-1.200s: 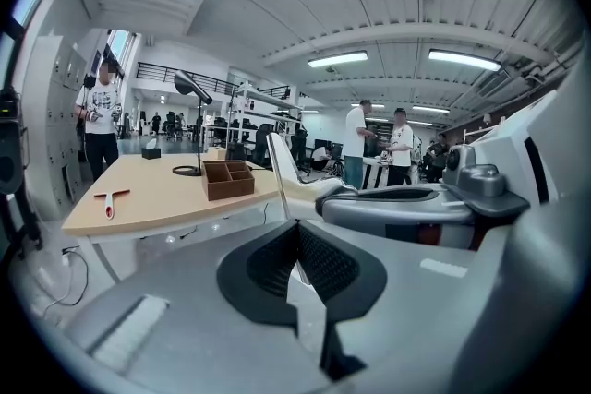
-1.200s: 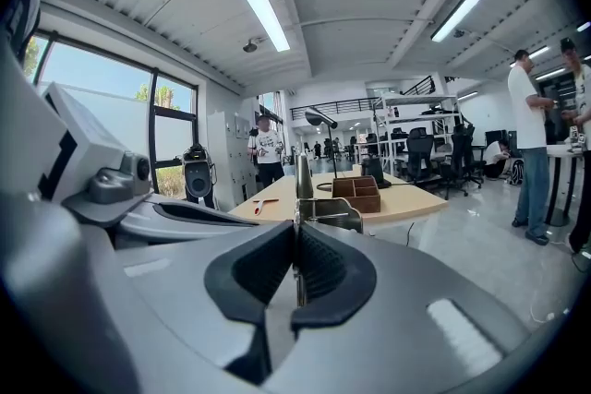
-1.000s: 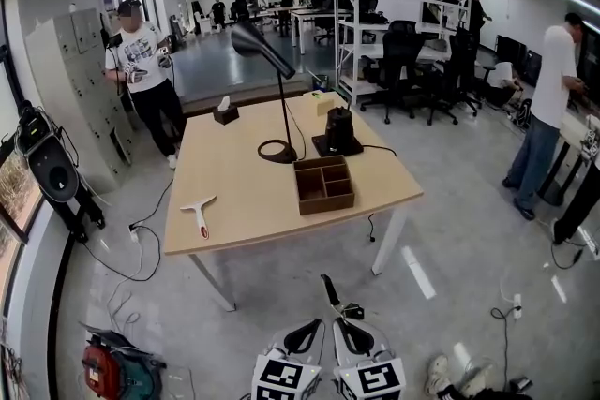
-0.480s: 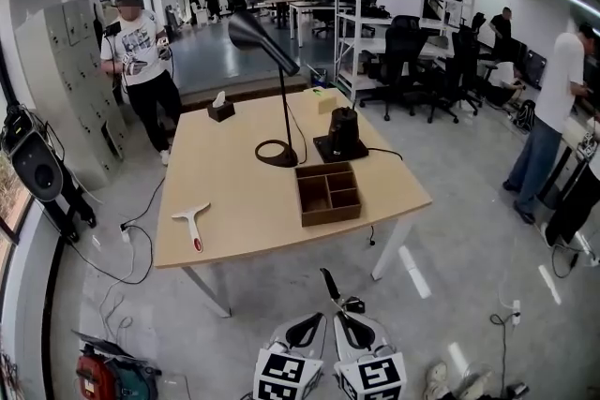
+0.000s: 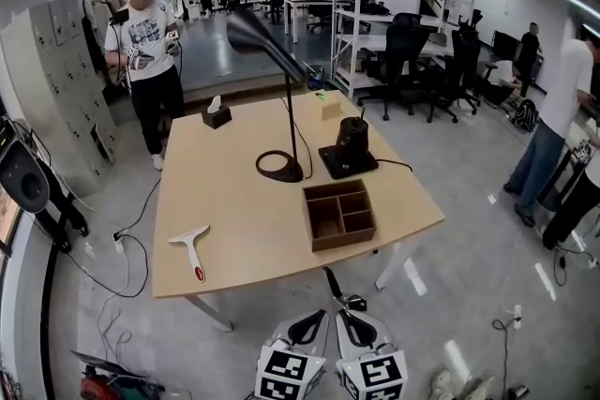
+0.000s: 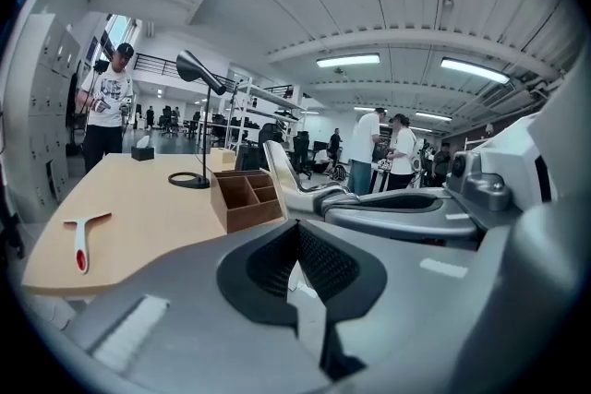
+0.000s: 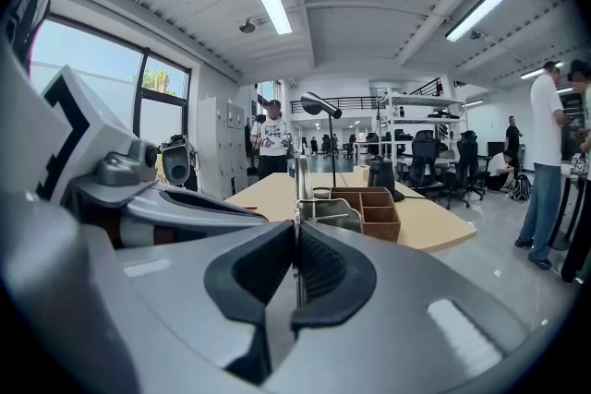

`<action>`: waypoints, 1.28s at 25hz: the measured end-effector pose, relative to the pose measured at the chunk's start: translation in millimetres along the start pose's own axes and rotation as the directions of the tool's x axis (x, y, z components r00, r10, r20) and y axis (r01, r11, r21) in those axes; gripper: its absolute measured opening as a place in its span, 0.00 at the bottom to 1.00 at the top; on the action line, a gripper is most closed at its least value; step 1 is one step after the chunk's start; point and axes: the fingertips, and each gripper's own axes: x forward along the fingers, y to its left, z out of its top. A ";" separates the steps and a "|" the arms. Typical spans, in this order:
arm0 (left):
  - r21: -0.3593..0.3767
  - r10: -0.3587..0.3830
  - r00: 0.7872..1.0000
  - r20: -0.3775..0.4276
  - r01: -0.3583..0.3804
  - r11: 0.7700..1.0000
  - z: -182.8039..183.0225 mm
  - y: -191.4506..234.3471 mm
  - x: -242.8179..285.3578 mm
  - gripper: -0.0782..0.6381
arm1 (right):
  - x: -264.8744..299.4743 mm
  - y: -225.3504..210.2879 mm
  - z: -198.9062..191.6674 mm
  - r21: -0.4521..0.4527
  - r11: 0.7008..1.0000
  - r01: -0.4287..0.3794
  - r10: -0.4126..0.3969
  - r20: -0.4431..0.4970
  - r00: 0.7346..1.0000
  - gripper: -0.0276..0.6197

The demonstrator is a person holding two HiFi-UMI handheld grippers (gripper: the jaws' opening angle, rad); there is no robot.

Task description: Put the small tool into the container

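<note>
While the left gripper (image 5: 307, 333) and right gripper (image 5: 352, 333) hang with jaws pressed together, empty, the small tool (image 5: 191, 249) lies at ten o'clock of the nearer left one, handle toward six.

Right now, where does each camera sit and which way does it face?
Head view: on the person's head, facing forward and down at the wooden table; left gripper and right gripper show at the bottom.
Left gripper view: on the left gripper, facing along its closed jaws to the table and the squeegee-like tool.
Right gripper view: on the right gripper, facing along its closed jaws toward the compartment box.
Shared: all show that box and the desk lamp.
</note>
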 end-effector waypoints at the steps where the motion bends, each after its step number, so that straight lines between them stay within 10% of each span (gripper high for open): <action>1: -0.002 -0.003 1.000 -0.001 0.003 1.000 16.4 39.7 16.2 0.12 | 41.9 0.3 18.2 -0.003 1.000 0.002 -0.002 -0.003 1.000 0.06; 13: 0.019 -0.058 0.998 -0.005 0.058 0.998 127.7 390.5 135.3 0.12 | 402.9 31.3 154.9 -0.040 0.998 0.047 -0.048 -0.013 0.999 0.06; 23: 0.014 -0.065 0.998 -0.026 0.065 0.998 156.2 476.0 251.9 0.12 | 532.7 -38.3 171.0 -0.044 0.998 0.052 -0.054 -0.029 0.998 0.06; 32: -0.006 0.002 0.999 -0.039 -0.003 1.000 218.3 492.2 456.8 0.12 | 636.3 -225.5 202.8 -0.064 0.998 0.002 -0.004 -0.028 1.000 0.06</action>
